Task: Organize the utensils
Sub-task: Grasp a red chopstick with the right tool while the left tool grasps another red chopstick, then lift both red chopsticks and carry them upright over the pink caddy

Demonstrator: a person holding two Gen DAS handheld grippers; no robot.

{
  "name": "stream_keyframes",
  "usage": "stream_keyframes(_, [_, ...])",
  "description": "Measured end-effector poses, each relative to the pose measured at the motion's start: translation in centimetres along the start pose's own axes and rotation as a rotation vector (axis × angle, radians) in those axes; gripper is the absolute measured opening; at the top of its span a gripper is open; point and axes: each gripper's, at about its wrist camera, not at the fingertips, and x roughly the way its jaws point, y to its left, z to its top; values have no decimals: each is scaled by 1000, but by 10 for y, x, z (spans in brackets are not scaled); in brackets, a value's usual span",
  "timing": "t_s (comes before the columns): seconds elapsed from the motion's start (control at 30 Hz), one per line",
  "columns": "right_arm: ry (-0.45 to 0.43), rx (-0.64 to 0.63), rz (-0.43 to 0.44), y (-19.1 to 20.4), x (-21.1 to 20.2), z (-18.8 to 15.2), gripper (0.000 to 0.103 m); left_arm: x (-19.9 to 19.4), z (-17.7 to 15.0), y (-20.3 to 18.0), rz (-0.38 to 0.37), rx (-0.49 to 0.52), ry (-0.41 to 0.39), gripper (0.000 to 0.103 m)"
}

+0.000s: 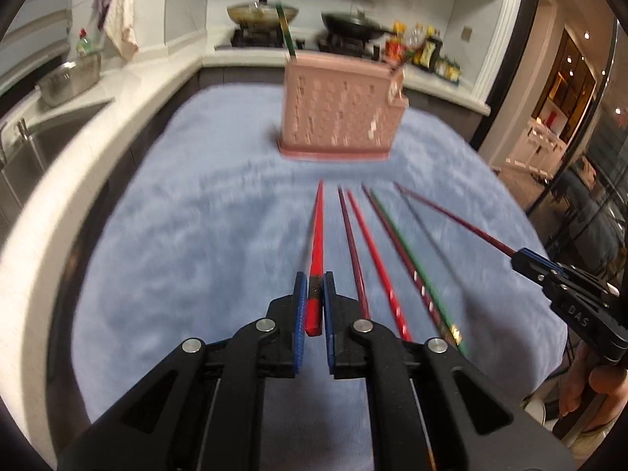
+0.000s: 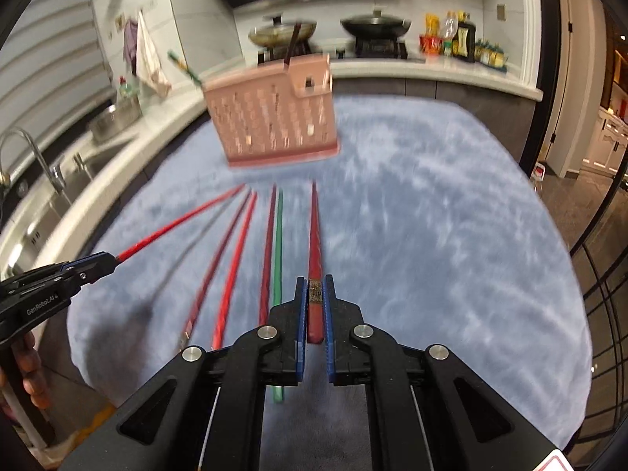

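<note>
the left gripper (image 1: 314,286) clamps a bright red chopstick (image 1: 317,231); the right gripper (image 2: 314,288) clamps a dark red chopstick (image 2: 315,235), both seemingly lifted off the blue-covered surface (image 1: 176,235), tips toward the pink utensil holder (image 1: 341,110).

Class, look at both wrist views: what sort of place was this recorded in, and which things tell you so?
Most likely a home kitchen: lidded pans on a stove, a sink with faucet at the left, and condiment bottles on the countertop.

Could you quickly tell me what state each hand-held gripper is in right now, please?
Left hand-held gripper: closed on a bright red chopstick.
Right hand-held gripper: closed on a dark red chopstick.
</note>
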Motion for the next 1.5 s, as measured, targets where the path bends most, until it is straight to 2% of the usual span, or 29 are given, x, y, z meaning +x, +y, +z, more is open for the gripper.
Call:
stream_keyframes(0.13, [-73, 13, -2, -6, -18, 25, 7, -13, 24, 6, 12, -16, -59, 7])
stream_keyframes(0.4, [-162, 87, 25, -29, -33, 71, 7, -25, 72, 18, 37, -41, -147, 7])
stream_keyframes(0.83, [-271, 101, 54, -36, -37, 133, 7, -27, 131, 21, 43, -35, -238, 6])
stream_keyframes(0.93, [-292, 110, 73, -36, -38, 146, 7, -30, 145, 19, 27, -33, -253, 6])
stream_keyframes(1.0, [-313, 112, 94, -35, -40, 158, 7, -34, 157, 17, 12, -29, -270, 2])
stream_keyframes(1.2, [-388, 109, 179, -24, -53, 199, 7, -65, 200, -3, -22, 20, -397, 1])
stream_keyframes(1.3, [-428, 94, 194, -16, -57, 217, 7, -78, 219, -13, -30, 44, -458, 1])
stream_keyframes(1.4, [-455, 82, 196, -9, -58, 232, 7, -84, 230, -12, -24, 37, -483, 1])
stream_keyframes(1.5, [-453, 73, 209, -4, -59, 230, 7, -83, 224, -4, -18, 28, -465, 1])
